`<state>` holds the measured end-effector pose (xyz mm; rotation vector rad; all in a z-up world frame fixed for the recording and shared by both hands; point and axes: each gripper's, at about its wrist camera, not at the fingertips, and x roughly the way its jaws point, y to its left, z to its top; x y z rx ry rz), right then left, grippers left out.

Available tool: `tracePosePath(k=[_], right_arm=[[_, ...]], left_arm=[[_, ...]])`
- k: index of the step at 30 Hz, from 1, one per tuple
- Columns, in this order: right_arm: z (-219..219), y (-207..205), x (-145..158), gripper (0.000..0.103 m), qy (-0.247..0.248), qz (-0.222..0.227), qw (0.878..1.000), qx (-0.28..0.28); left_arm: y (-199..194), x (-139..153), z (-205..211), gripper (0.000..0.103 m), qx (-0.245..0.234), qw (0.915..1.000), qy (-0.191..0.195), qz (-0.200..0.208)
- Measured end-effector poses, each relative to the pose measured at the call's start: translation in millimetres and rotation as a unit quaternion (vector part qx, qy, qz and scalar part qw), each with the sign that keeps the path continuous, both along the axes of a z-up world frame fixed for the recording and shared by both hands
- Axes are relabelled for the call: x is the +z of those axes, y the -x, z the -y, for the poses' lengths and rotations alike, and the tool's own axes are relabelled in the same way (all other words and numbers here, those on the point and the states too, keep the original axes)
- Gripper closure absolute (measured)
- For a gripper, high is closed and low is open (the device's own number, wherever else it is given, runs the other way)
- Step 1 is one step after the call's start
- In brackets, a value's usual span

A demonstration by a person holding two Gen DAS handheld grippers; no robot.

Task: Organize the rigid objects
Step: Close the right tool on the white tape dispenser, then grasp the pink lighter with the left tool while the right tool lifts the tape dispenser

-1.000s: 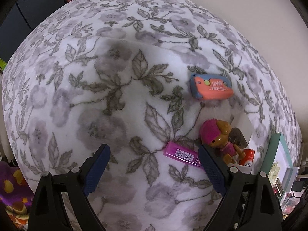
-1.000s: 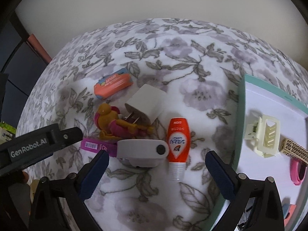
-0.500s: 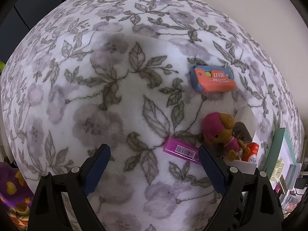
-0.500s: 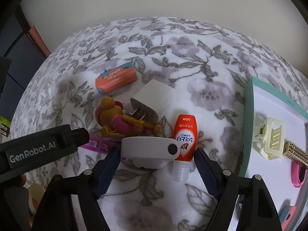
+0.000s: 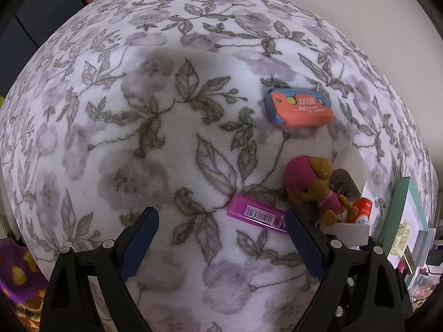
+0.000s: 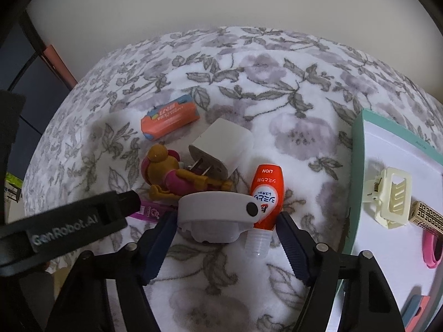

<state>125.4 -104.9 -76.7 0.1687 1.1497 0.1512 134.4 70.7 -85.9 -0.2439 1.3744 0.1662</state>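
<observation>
On the floral blanket lie an orange-blue cutter [image 6: 169, 117], a white plug adapter [image 6: 221, 145], a pink dog figure [image 6: 171, 175], a magenta flat pack [image 5: 256, 215], a white oval gadget [image 6: 217, 215] and an orange tube [image 6: 264, 199]. My right gripper [image 6: 224, 231] is open, its fingers straddling the gadget and the tube close on each side. My left gripper [image 5: 221, 244] is open and empty, just in front of the magenta pack and left of the dog figure [image 5: 310, 184].
A teal-edged white tray [image 6: 357, 166] at right holds a cream hair clip [image 6: 390, 196], a gold patterned piece [image 6: 427, 215] and a pink band [image 6: 432, 251]. The left gripper's arm [image 6: 63, 229] crosses the right view's lower left. A wall stands behind.
My right gripper has moved forward and narrowed its opening around the white gadget and orange tube. My left gripper has drifted slightly; objects lie where they were.
</observation>
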Motion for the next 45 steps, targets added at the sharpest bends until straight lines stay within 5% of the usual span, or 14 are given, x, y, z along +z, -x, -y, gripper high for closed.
tracePosePath(k=[6,16,36,39,42,45], right_arm=[[-3.7,0.8,3.6,0.04,0.005,0.005,1.0,0.016],[5.1,-3.5,-6.2,0.024,-0.001,-0.002,1.0,0.005],[16.1,-1.7,-7.7,0.028,-0.029,0.014,0.999,0.008],[18.1,-1.2,-1.8,0.034,-0.032,0.018,0.999,0.015],[16.8,-1.0,5.3,0.052,-0.04,0.021,0.999,0.03],[16.9,-0.1,2.0,0.055,-0.043,0.015,0.998,0.035]], left_arm=[[0.1,-2.1,1.4,0.01,-0.007,1.0,-0.003,-0.001],[1.2,-1.8,3.7,0.01,-0.016,0.9999,-0.004,-0.001],[-0.3,-4.8,8.8,0.01,-0.034,0.9994,0.002,-0.003],[-0.3,-4.5,11.0,0.01,-0.038,0.9992,0.009,0.0],[-0.2,-3.0,13.8,0.01,-0.044,0.9989,0.015,0.004],[0.2,-5.6,16.7,0.01,-0.051,0.9987,0.008,0.0]])
